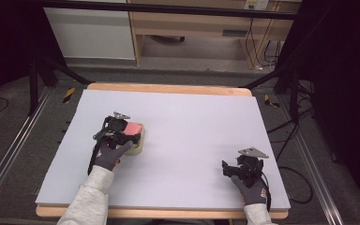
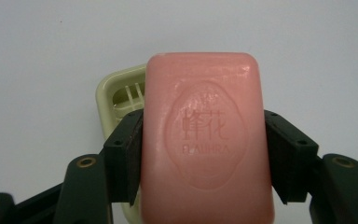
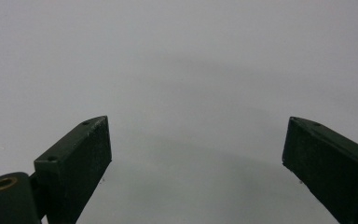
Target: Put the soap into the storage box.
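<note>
Sitting tight between two black jaws is a pink bar of soap (image 2: 207, 140) — it takes up the middle of the left gripper view. A pad presses on each long side of the bar. The soap has an oval stamp on top with letters pressed into it. Its corners are round and its top looks smooth.

Behind the soap, to the left of the middle in that view, peeks a pale yellow soap dish (image 2: 121, 93). You can see thin bars in the bottom of the dish. The part of the dish that shows has nothing lying in it. The soap covers the rest of the dish, so I cannot tell if the bar touches it.

From the high view, the soap (image 1: 132, 128) is a small pink spot at the left middle of the frame, right over the dish (image 1: 138, 146). The left gripper (image 1: 130, 133) holds it there, with a gloved hand (image 1: 108, 155) behind it.

All of this is over a big light grey table (image 1: 187, 122) with a wooden edge.

Down at the lower right of the high view is the right gripper (image 1: 229, 169) — its jaws stand wide apart, with only bare table between them.
</note>
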`<state>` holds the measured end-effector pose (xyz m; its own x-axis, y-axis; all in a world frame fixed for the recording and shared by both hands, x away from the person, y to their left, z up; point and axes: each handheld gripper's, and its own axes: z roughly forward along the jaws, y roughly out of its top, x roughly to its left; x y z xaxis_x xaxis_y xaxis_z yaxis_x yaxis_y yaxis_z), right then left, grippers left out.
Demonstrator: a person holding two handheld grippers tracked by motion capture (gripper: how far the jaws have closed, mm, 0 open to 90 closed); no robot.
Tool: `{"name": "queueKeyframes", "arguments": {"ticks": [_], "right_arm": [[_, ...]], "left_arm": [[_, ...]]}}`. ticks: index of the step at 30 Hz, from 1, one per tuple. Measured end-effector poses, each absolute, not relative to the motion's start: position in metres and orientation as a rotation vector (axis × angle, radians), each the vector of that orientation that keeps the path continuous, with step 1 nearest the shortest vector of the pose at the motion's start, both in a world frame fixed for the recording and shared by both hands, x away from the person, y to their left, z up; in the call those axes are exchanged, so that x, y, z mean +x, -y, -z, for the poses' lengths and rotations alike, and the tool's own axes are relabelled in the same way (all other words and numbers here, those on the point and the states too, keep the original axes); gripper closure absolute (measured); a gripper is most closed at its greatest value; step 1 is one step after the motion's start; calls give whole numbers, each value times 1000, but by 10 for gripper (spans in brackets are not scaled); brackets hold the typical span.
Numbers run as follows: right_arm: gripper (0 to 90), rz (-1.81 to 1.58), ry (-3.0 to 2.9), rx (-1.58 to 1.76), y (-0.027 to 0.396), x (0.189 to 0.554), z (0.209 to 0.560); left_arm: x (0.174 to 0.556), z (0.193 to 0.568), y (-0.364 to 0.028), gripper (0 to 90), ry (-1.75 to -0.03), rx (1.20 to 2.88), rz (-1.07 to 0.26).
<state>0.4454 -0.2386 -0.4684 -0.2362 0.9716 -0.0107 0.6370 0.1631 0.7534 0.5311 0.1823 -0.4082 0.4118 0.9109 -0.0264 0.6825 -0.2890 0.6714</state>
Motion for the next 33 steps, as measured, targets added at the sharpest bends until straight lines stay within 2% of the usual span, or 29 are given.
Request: {"name": "queueKeyframes", "arguments": {"ticks": [33], "right_arm": [[81,-874,-1947,1519,238,446,469]], "left_arm": [[553,439,-185,374,-1432,2085,-455]]}}
